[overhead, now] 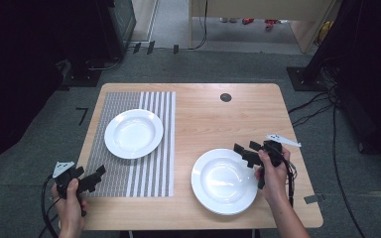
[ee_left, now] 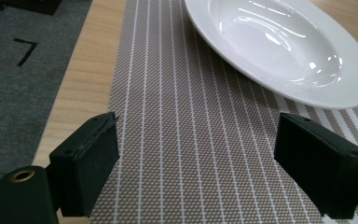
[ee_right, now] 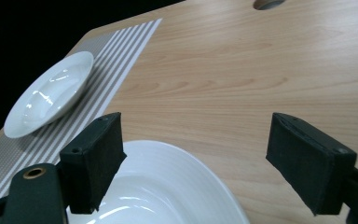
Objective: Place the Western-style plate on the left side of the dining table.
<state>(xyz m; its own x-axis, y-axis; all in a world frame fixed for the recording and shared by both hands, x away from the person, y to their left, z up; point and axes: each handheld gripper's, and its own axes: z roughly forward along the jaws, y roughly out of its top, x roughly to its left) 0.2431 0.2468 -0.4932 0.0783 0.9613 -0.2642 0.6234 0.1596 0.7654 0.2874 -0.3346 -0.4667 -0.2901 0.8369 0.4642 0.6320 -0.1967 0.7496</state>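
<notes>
Our right gripper [overhead: 248, 152] hovers, jaws spread wide, over the near plate's [overhead: 223, 182] far right rim; our left gripper [overhead: 95, 177], likewise wide, sits over the placemat [overhead: 149, 168].

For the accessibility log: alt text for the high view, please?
Two white plates on a wooden table: the far plate on a striped placemat, the near plate on bare wood. The right hand-held gripper hovers open at its rim; the left hand-held gripper waits open.
</notes>
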